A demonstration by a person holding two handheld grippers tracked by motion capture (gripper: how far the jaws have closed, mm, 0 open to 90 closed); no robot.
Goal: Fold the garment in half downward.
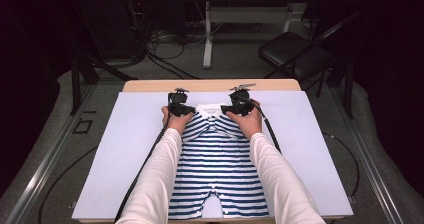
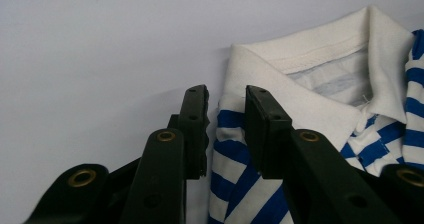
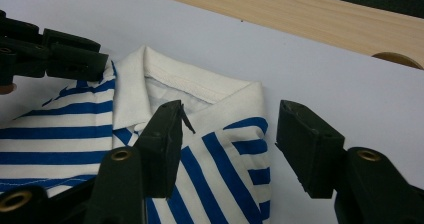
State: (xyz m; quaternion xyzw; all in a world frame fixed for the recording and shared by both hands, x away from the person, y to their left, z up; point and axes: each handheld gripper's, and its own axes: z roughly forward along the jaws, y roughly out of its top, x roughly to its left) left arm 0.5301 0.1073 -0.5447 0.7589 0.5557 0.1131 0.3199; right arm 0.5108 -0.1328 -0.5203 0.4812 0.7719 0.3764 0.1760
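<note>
Between the jaws of the left gripper (image 2: 226, 115), which stand a little apart, lies the shoulder edge of the striped romper (image 1: 217, 159); nothing is clamped yet. The right gripper (image 3: 227, 134) has its jaws wide apart over the other shoulder, beside the white collar (image 3: 200, 91). The garment lies flat on the white board (image 1: 125, 149), its long axis running from the collar toward the person (legs nearest), so both grippers are equally near to the shoulders.
</note>
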